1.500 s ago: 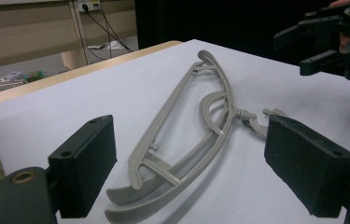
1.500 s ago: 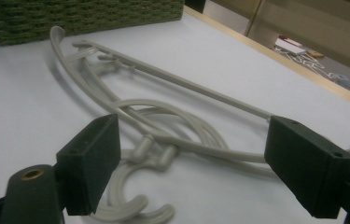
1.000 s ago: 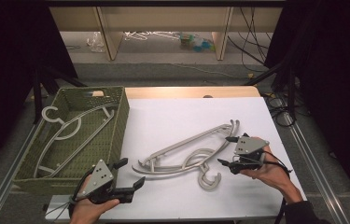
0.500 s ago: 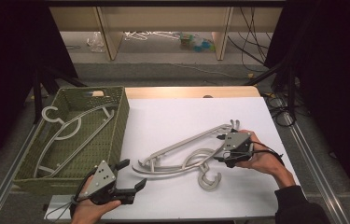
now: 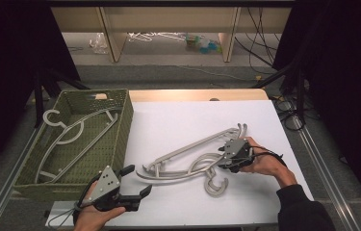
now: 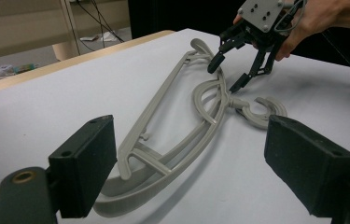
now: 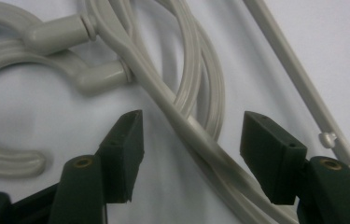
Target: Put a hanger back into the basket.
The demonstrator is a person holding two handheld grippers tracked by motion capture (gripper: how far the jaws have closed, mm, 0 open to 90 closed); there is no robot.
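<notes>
Since a second ago the right gripper [image 5: 227, 155] has slid leftward and down onto the pair of grey plastic hangers [image 5: 187, 161] lying on the white table [image 5: 178, 120]; the hangers themselves have not shifted. Its jaws have just been closing, and in the right gripper view they now straddle a curved shoulder bar of the hangers [image 7: 196, 135], one black pad on each side with a gap left on both, so nothing is clamped yet. From the left gripper view, the right gripper [image 6: 231, 70] points steeply down over the spot where the shoulders bend toward the hooks [image 6: 256, 109].

Over at the near left edge, the left gripper [image 5: 137, 185] has kept its place, resting low in the person's hand with its jaws spread wide and nothing between them; it faces the hangers' lower ends.

Both hangers lie stacked and tangled in the middle of the table, hooks toward the near right. One more grey hanger [image 5: 72, 134] sits inside the green woven basket [image 5: 125, 120] that stands at the table's left side.
</notes>
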